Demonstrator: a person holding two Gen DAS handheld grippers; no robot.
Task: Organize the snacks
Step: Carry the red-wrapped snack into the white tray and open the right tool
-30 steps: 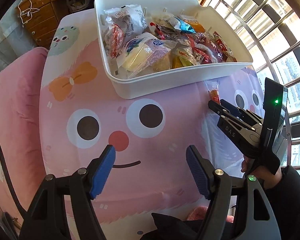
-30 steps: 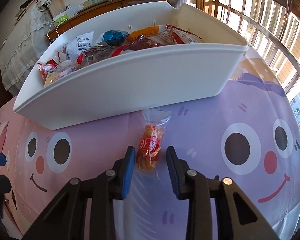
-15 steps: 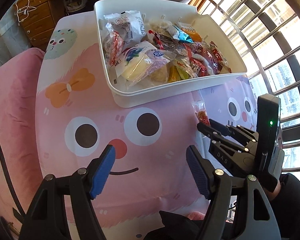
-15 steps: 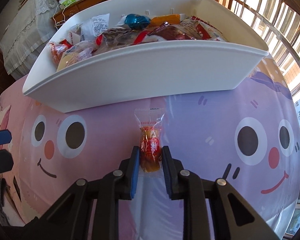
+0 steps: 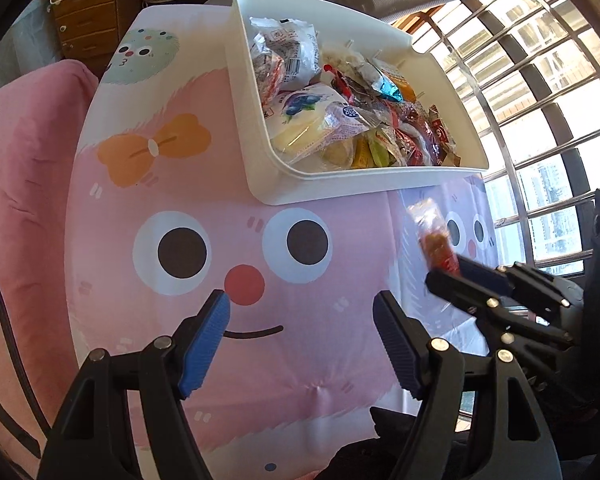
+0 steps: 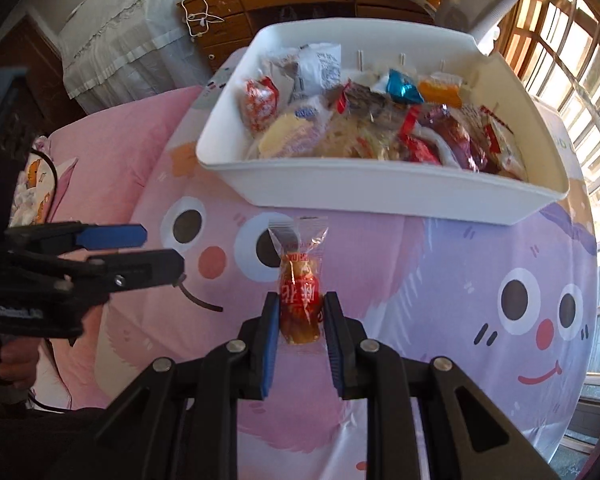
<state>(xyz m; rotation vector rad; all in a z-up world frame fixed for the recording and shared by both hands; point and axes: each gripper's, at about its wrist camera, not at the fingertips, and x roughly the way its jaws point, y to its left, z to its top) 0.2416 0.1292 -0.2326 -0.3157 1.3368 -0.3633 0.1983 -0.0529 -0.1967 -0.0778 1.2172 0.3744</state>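
Note:
A small clear-wrapped snack with a red label point(image 6: 300, 288) hangs above the cartoon tablecloth, pinched between the blue pads of my right gripper point(image 6: 302, 312), which is shut on it. The same snack point(image 5: 436, 240) shows blurred at the right gripper's tips point(image 5: 450, 272) in the left wrist view. A white bin point(image 6: 380, 188) full of several wrapped snacks sits just beyond, its near wall facing me. My left gripper point(image 5: 302, 320) stands open over the pink face print, nothing between its fingers; it appears too at the left as the left gripper point(image 6: 160, 250).
The pink and purple cartoon tablecloth point(image 5: 228, 208) covers the table. A pink cushion point(image 5: 24, 152) lies at the left. Wooden drawers point(image 6: 284, 0) stand behind the bin point(image 5: 340, 184), and a barred window point(image 5: 540, 92) runs along the right. A person's hand point(image 6: 16, 356) grips the left tool.
My right gripper shut on the red-label snack and lifted it off the cloth, rising so the bin's contents show. The left gripper drifted slightly, still open.

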